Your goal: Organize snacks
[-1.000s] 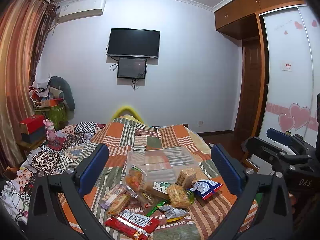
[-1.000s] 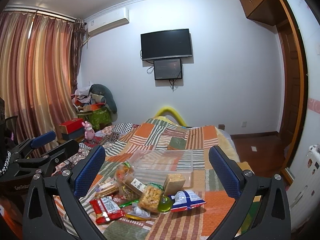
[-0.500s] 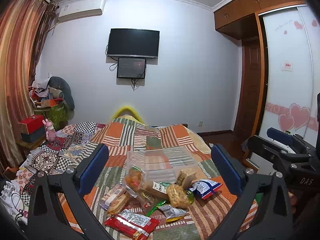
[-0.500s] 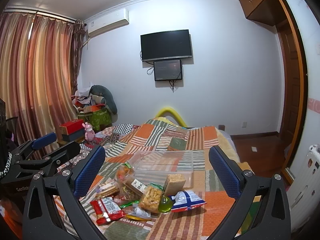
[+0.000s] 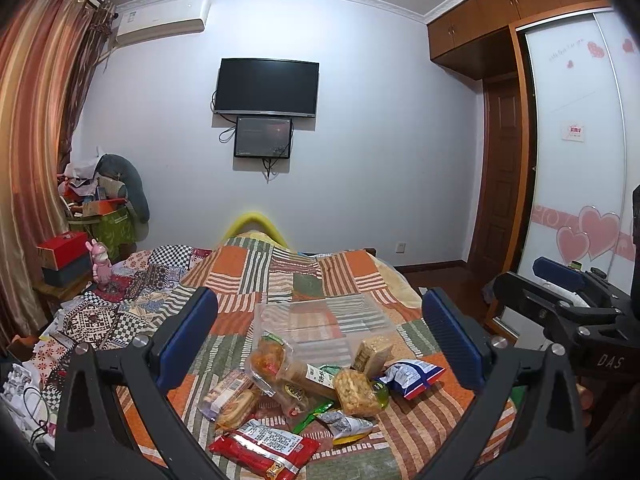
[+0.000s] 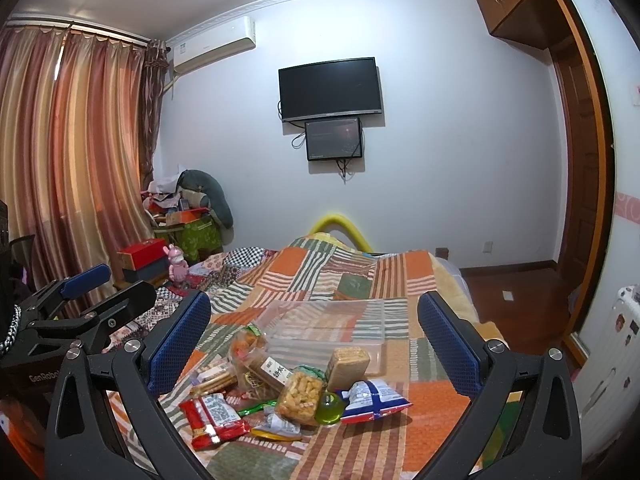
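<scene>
Almost nothing has shifted since a second ago; snack pile (image 5: 316,392) unchanged on the patchwork bedspread (image 5: 280,276), at 6 o'clock in both views, touching the near edge of the clear plastic box (image 5: 320,320); left gripper (image 5: 320,340) fingers spread wide, holding nothing; right gripper (image 6: 314,340) likewise spread, empty; both hover short of the pile; wall TV (image 6: 330,88) at 12 o'clock.

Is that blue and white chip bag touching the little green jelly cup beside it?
Touching. In the right wrist view the blue and white chip bag overlaps the green jelly cup, with no blanket showing between them.
</scene>
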